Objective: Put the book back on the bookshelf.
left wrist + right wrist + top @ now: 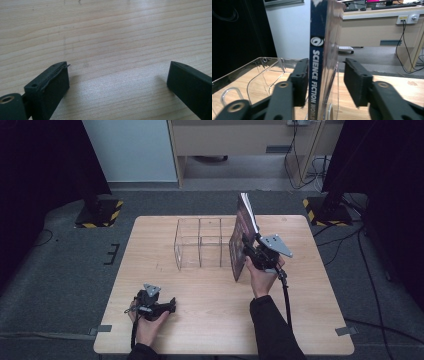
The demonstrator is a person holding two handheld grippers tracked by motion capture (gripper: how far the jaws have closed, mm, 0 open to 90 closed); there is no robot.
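right gripper [246,251] jaws straddle the upright magazine [322,62] without clamping; left gripper [172,306] jaws gape.

Light wooden table [210,320] on grey carpet floor [60,285]. Black curtains [40,165] both sides. Pale blue-white panel [130,150] at back, beige wooden desk [240,140] beside it. Black stand bases with yellow-black hazard tape [100,215] near far table corners. Cables [300,165] trail across floor at right. Even overhead light.
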